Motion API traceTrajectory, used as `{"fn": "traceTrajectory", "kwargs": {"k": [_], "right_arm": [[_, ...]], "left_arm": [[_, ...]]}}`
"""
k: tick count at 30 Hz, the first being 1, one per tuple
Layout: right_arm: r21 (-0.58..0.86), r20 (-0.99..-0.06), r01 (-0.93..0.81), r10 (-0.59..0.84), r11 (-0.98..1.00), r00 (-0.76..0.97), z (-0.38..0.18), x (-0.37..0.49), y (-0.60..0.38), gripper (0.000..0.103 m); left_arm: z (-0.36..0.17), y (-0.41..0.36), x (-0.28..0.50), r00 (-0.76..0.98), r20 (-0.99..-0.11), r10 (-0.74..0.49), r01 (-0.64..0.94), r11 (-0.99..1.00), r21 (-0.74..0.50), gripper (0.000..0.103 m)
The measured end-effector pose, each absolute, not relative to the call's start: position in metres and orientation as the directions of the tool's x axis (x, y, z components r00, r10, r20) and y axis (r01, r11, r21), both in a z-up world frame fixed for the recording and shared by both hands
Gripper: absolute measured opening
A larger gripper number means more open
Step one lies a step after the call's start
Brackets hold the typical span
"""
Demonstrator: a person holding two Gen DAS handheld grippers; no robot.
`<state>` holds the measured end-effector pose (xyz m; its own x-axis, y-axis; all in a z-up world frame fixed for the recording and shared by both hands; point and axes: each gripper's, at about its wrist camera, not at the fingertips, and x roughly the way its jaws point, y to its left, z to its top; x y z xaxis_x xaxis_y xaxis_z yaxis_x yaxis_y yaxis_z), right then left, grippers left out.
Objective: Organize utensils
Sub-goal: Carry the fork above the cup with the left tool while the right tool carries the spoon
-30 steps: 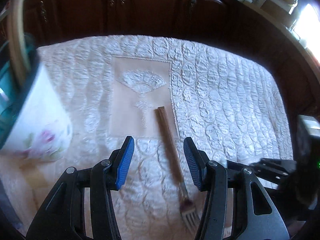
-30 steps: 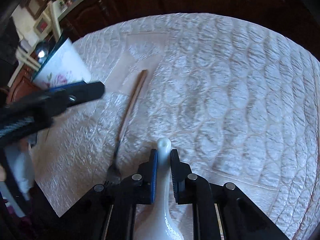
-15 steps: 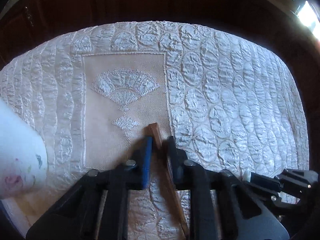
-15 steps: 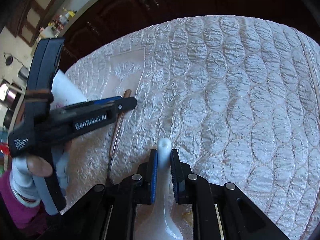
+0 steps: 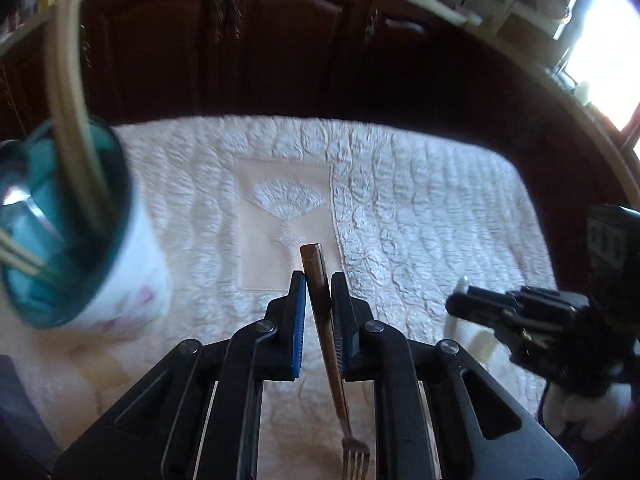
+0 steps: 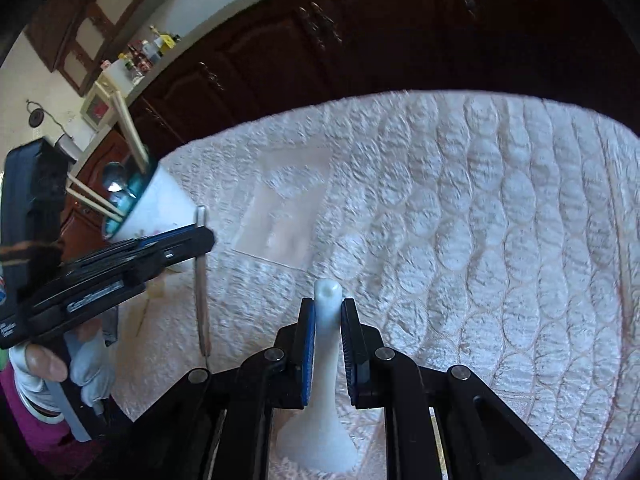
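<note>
I have the left gripper (image 5: pixel 318 292) pinching the fork (image 5: pixel 325 336) by its brown wooden handle, clear of the cloth. The handle end projects past the fingertips toward the frame centre; the metal tines hang back at the lower edge. The fork's long axis runs along the gripper's pointing line.

The right gripper (image 6: pixel 328 320) is clamped on the white ceramic spoon (image 6: pixel 326 380), stem forward, bowl trailing at the lower edge.

The holder cup (image 5: pixel 92 248) sits at the left of the left wrist view: white with a faint floral print, teal inside, tilted by lens distortion, already holding pale chopsticks (image 5: pixel 70 120) and a metal spoon (image 6: pixel 114 178). It lies left of and beyond the left gripper, well apart from the right one. I judge the left hand nearer, so the fork goes first.

The quilted white cloth (image 5: pixel 420 208) covers the table.
</note>
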<state>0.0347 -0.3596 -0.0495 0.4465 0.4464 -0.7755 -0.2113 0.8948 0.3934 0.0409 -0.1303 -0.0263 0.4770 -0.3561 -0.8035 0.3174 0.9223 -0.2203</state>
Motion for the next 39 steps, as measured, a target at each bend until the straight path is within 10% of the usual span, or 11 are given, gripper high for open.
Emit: {"fn": "traceTrajectory", "kwargs": {"k": [39], "right_arm": [[0.222, -0.594, -0.516, 0.534, 0.827, 0.601, 0.125, 0.052, -0.251, 0.009]], "left_arm": [[0.162, 0.04, -0.004, 0.817, -0.519, -0.25, 0.137, 0.959, -0.246, 0.009]]}}
